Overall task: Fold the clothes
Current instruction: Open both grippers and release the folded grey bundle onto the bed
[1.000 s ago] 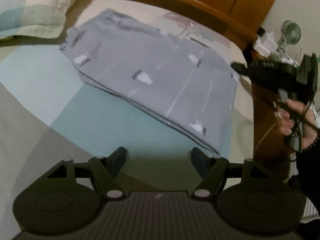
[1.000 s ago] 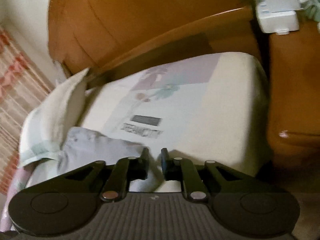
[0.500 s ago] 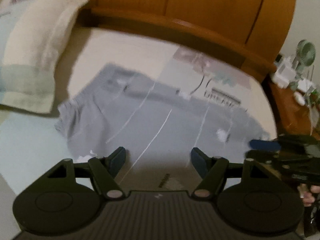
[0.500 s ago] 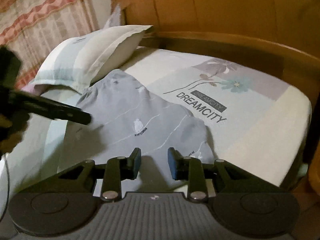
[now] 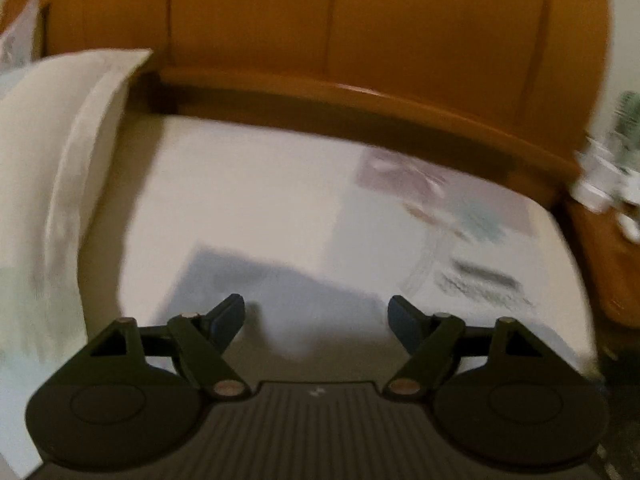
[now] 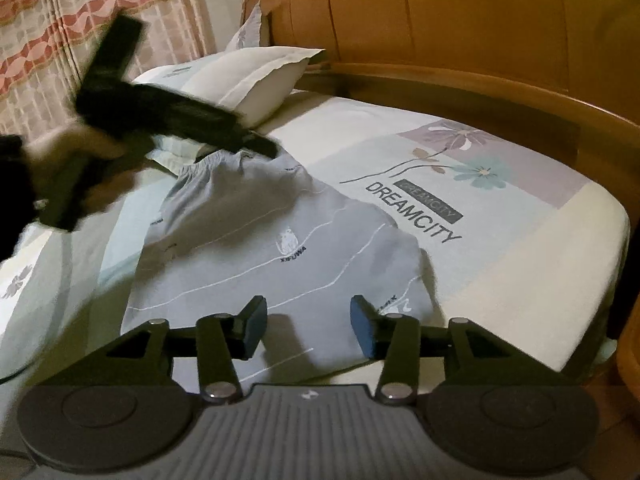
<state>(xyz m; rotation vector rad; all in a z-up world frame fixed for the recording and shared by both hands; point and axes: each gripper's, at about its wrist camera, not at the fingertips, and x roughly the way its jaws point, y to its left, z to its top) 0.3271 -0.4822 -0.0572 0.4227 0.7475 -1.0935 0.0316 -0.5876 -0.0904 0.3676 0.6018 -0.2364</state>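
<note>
Grey patterned shorts (image 6: 280, 232) lie folded and spread on the bed, waistband toward the pillow. My right gripper (image 6: 308, 328) hovers over their near end with its jaws opening and nothing between the pads. A hand holds my left gripper (image 6: 256, 142) at the left of the right wrist view, blurred, its tips over the waistband. In the left wrist view, my left gripper (image 5: 316, 320) is wide and still opening, empty, with a blurred corner of the grey shorts (image 5: 260, 292) just beyond its fingers.
A printed bed sheet (image 6: 500, 248) covers the mattress, and a pillow (image 6: 240, 72) lies at the back left. The wooden headboard (image 6: 480, 20) rises behind, a striped curtain (image 6: 80, 20) hangs at the left, and a bedside stand with small items (image 5: 608, 184) is on the right.
The left view swung from the whole folded shorts up toward the headboard, with its jaws a bit wider. The right gripper rolled level and its jaws spread apart. The left gripper moved toward the waistband.
</note>
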